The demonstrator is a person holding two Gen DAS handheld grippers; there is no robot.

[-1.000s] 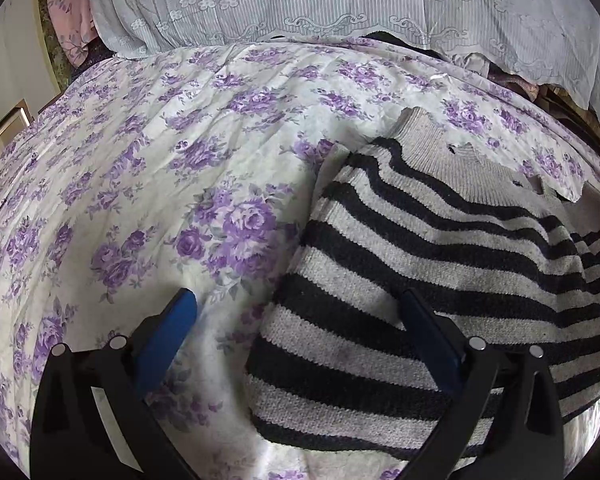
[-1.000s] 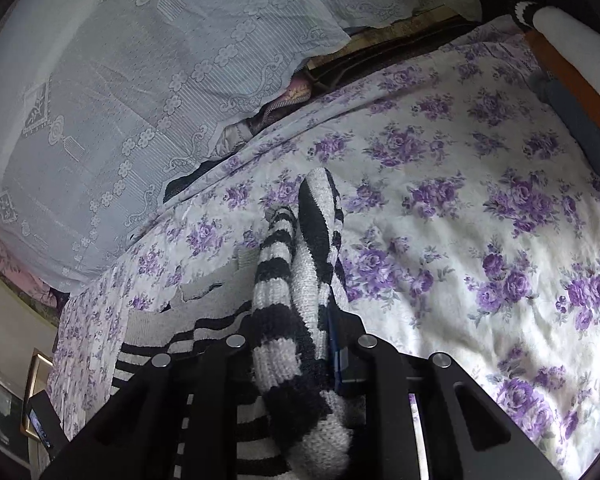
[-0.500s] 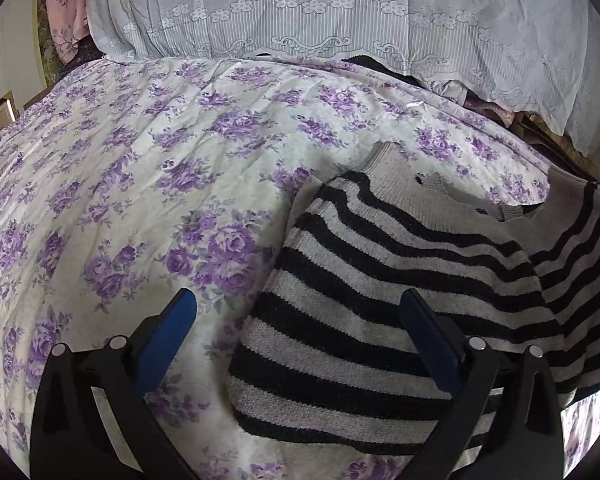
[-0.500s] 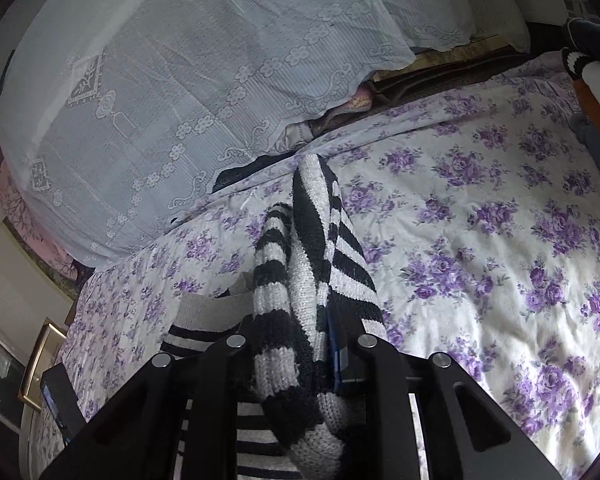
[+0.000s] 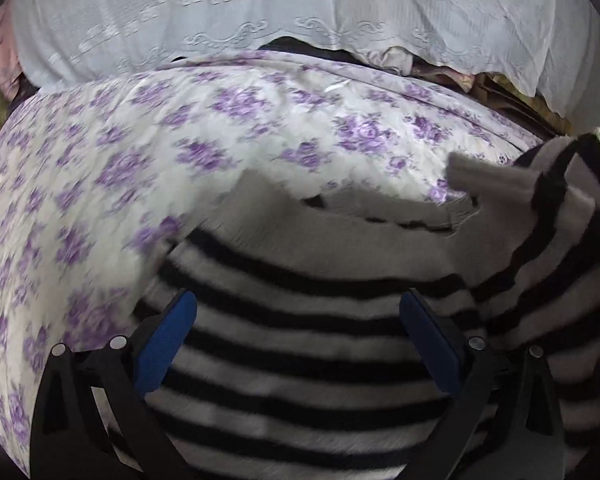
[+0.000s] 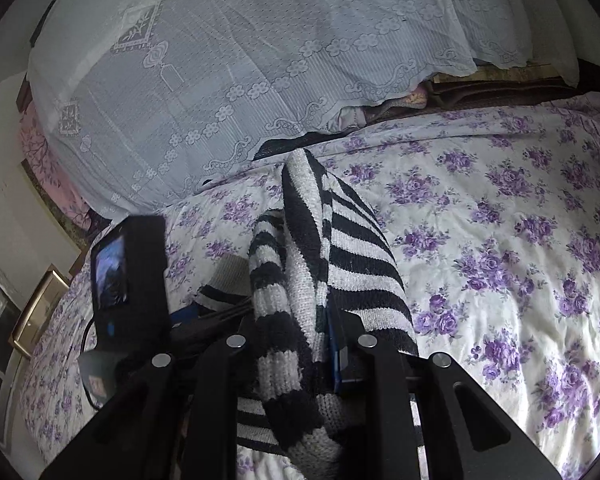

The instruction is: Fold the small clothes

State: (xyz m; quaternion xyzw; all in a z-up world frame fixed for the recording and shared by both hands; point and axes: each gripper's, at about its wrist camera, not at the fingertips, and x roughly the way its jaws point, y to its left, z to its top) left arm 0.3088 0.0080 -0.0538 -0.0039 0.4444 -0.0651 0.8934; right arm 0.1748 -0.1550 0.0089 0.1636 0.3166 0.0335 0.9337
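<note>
A grey-and-black striped sweater (image 5: 300,364) lies on a bed. My left gripper (image 5: 296,304) hangs just over its body, open, with blue pads (image 5: 168,336) wide apart and nothing between them. This view is blurred. My right gripper (image 6: 300,320) is shut on a bunched fold of the sweater (image 6: 300,240), which it holds lifted off the bed. That raised fold (image 5: 552,216) shows at the right of the left wrist view. The camera block (image 6: 128,280) of the left hand's tool sits close on the left in the right wrist view.
A white bedspread with purple flowers (image 6: 500,240) covers the bed (image 5: 140,160). A white lace cloth (image 6: 220,60) drapes a tall pile along the far side (image 5: 300,8). A gold-framed picture (image 6: 36,312) stands beyond the bed's left edge.
The left gripper slid from the sweater's edge to over its striped body. The right gripper raised its fold and carried it toward the left one, whose camera block came into view.
</note>
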